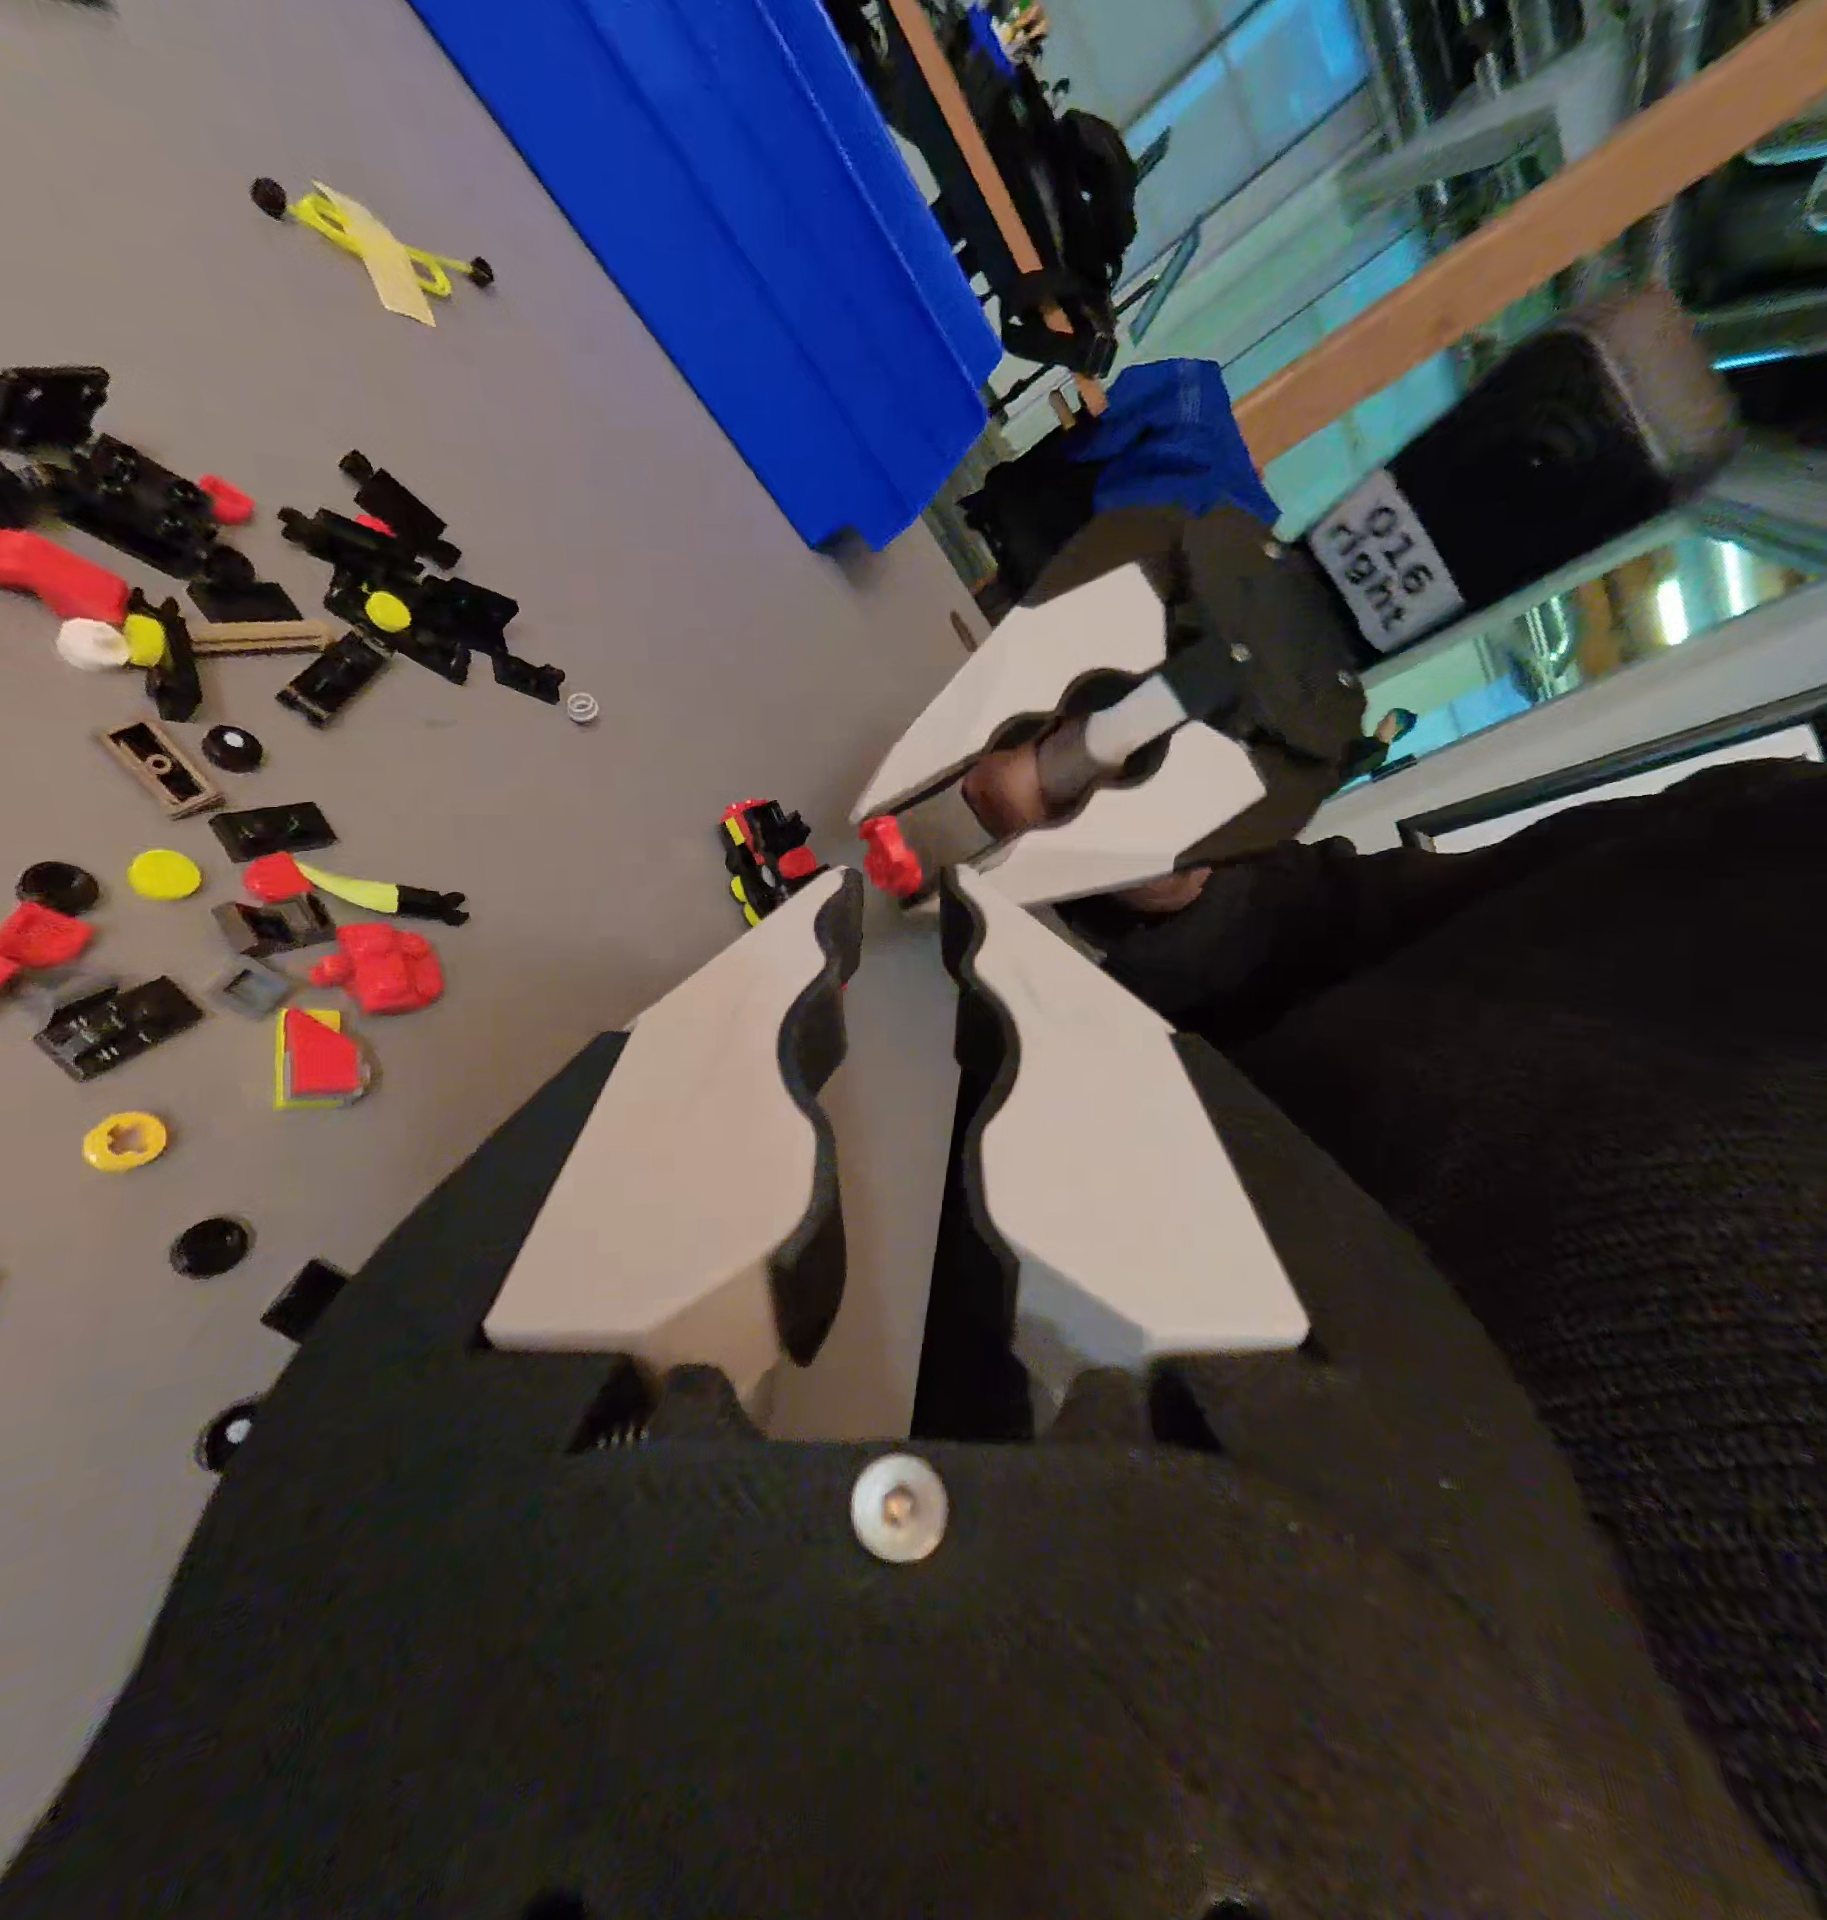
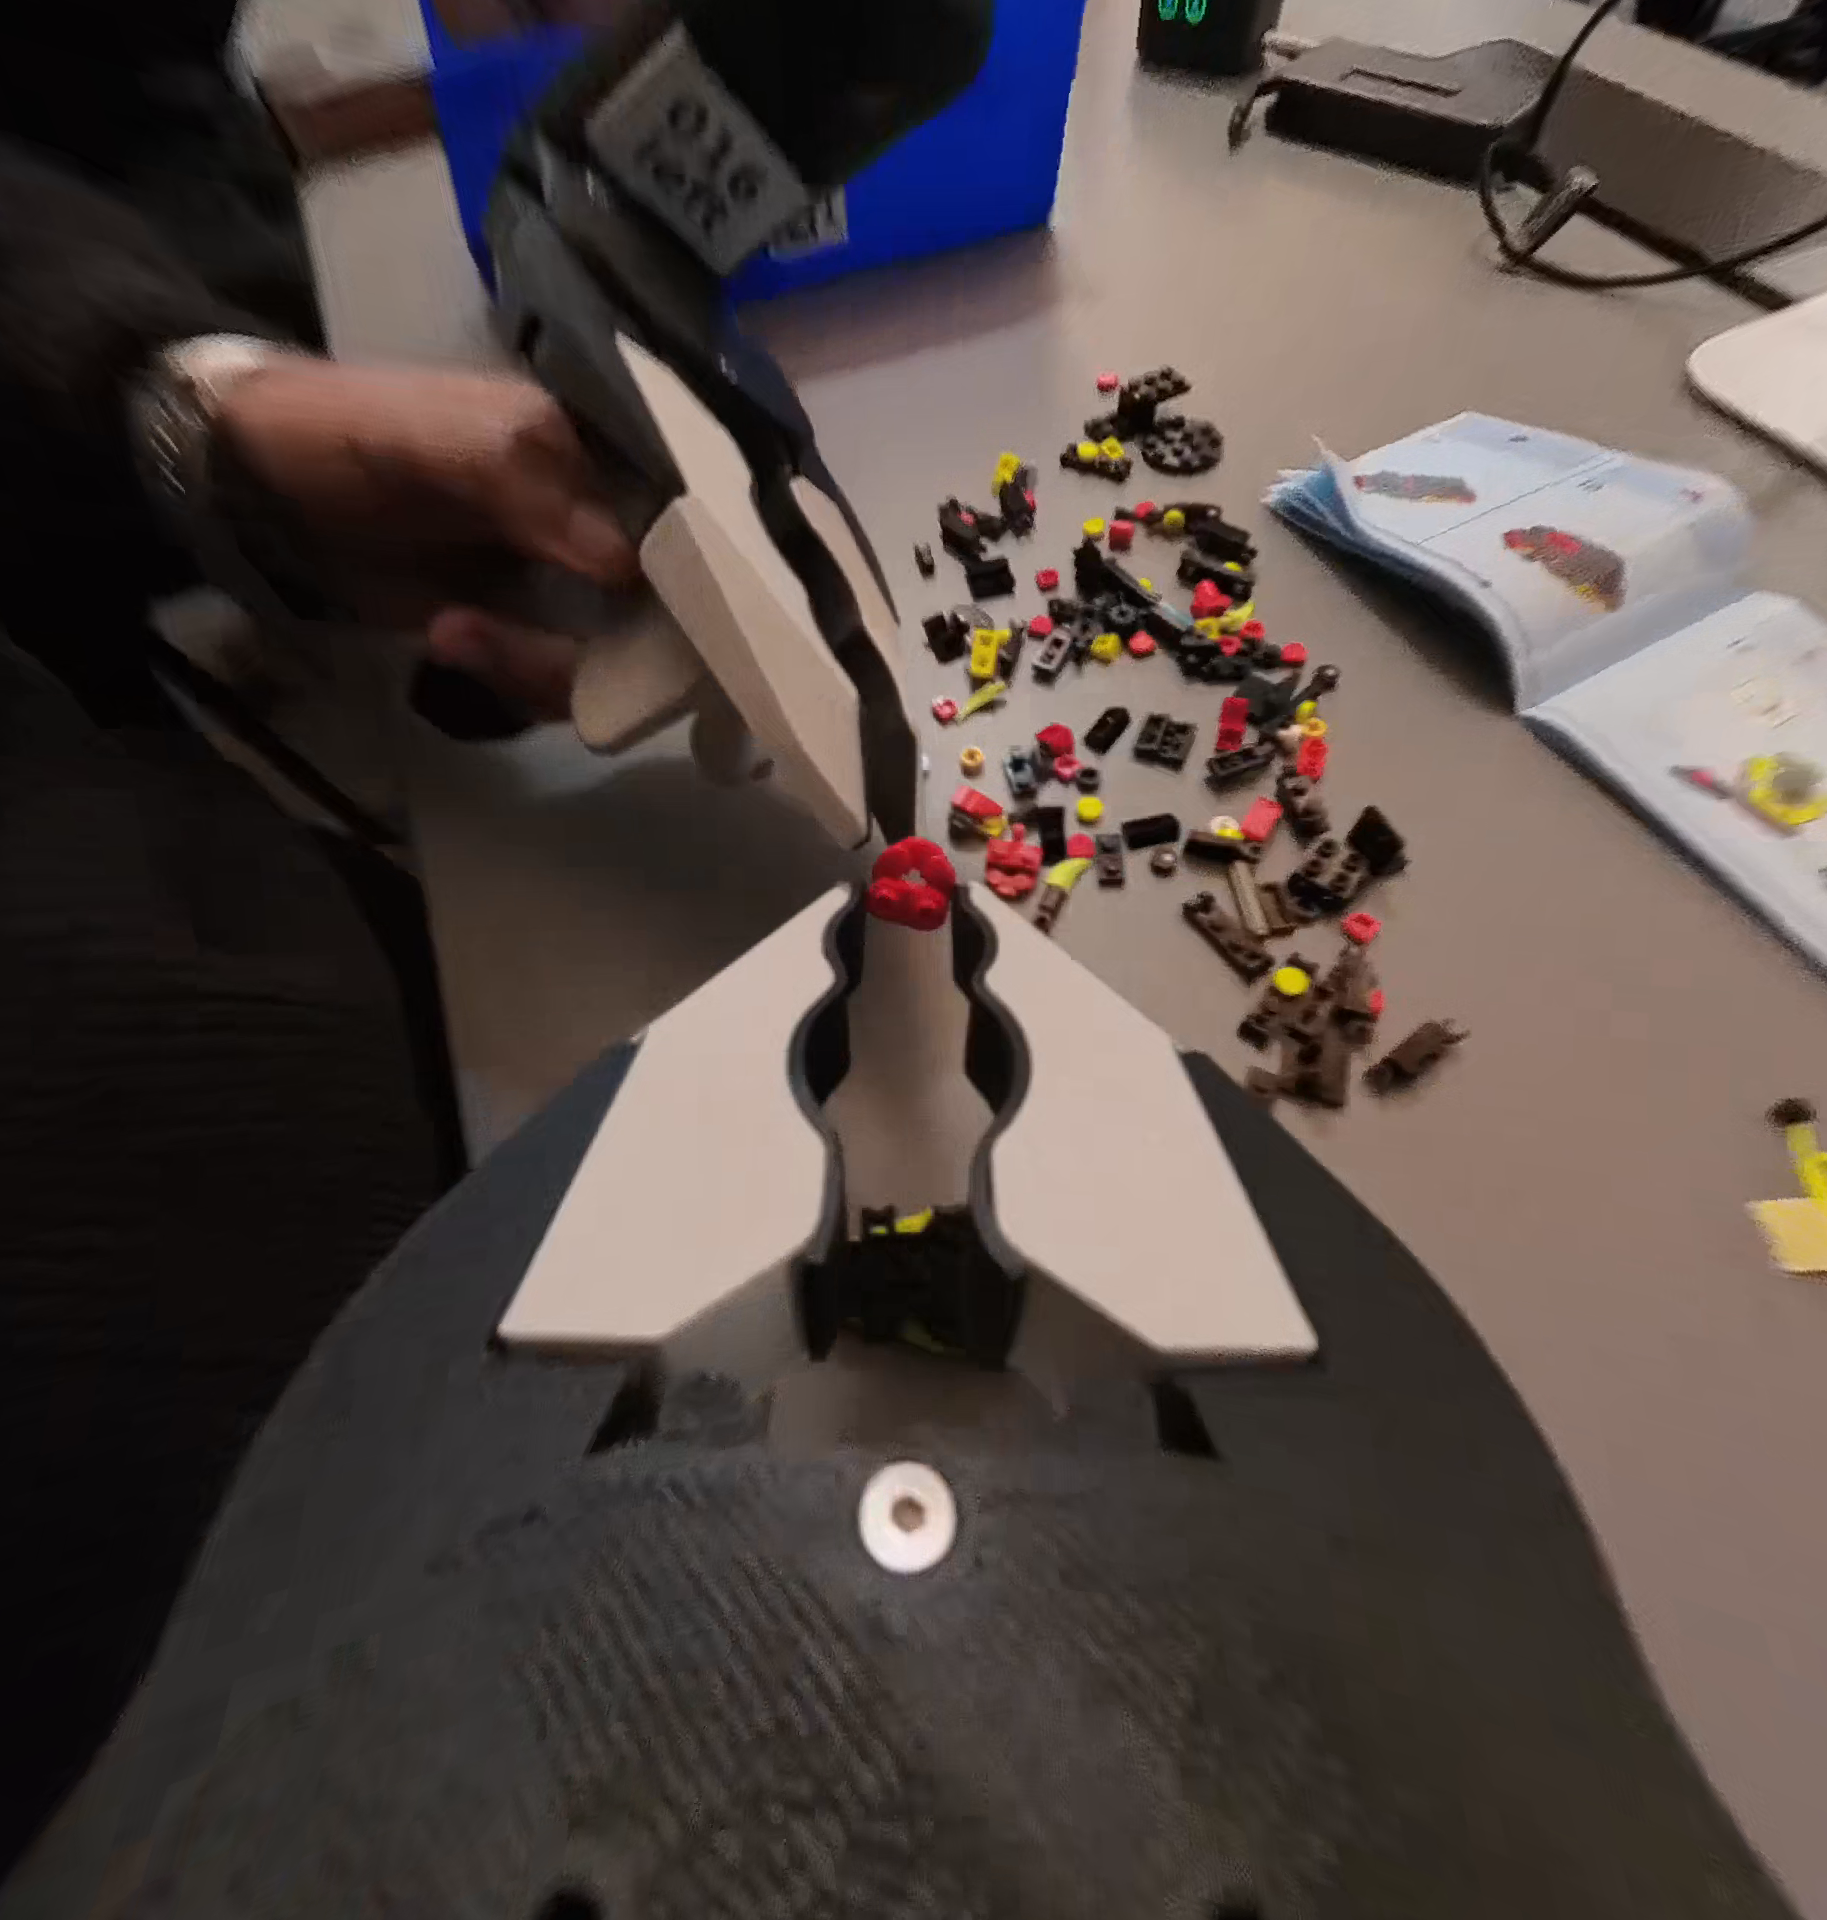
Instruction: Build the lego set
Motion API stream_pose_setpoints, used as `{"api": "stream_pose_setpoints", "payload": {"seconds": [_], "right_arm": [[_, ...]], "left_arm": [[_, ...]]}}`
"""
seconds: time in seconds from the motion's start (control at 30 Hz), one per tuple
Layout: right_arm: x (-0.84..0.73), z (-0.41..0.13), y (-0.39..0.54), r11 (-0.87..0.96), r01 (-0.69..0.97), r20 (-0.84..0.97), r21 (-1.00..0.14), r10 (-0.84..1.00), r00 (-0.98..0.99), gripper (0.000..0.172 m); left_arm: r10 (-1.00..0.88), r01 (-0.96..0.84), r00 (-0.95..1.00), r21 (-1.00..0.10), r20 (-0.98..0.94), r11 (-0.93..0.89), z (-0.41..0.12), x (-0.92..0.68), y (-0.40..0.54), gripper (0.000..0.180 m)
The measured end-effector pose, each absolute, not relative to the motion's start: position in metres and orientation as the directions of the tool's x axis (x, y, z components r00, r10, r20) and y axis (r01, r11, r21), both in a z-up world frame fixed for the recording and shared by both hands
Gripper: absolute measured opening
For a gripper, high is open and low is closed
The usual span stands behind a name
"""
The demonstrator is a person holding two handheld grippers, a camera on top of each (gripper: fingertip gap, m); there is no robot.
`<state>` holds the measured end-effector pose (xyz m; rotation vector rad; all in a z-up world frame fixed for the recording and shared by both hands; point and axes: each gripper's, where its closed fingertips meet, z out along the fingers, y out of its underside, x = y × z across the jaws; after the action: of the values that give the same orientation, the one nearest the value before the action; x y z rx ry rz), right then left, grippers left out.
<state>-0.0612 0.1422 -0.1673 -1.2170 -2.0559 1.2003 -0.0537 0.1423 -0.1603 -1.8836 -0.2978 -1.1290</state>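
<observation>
Right gripper [image 2: 909, 906]: clamped at the very tips on a small red toy-brick piece [image 2: 909, 883], lifted above the grey table [image 2: 1511, 1351]. Left gripper [image 1: 901, 899]: jaws a little apart, nothing between them, tips just beside that red piece. Near it, a small black, red and yellow assembly [image 1: 769, 852]; farther away, loose bricks [image 2: 1148, 675]. Probably easy to twist out of so shallow a pinch; best handled without side force.
</observation>
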Motion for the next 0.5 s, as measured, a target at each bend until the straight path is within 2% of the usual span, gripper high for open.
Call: {"api": "stream_pose_setpoints", "payload": {"seconds": [0.1, 0.27, 0.5], "right_arm": [[-0.062, -0.173, 0.138, 0.392, 0.438, 0.135, -0.809, 0.850, -0.510, 0.015], [-0.062, -0.179, 0.137, 0.545, 0.420, 0.306, -0.726, 0.802, -0.513, 0.015], [-0.065, -0.179, 0.140, 0.563, 0.416, 0.351, -0.714, 0.802, -0.484, 0.015]], "left_arm": [[-0.200, 0.578, 0.561, -0.553, 0.803, -0.600, -0.169, -0.050, 0.142, 0.009], [-0.173, 0.573, 0.565, -0.534, 0.807, -0.622, -0.176, -0.050, 0.143, 0.005], [-0.145, 0.585, 0.592, -0.546, 0.793, -0.600, -0.176, -0.054, 0.146, 0.004]]}}
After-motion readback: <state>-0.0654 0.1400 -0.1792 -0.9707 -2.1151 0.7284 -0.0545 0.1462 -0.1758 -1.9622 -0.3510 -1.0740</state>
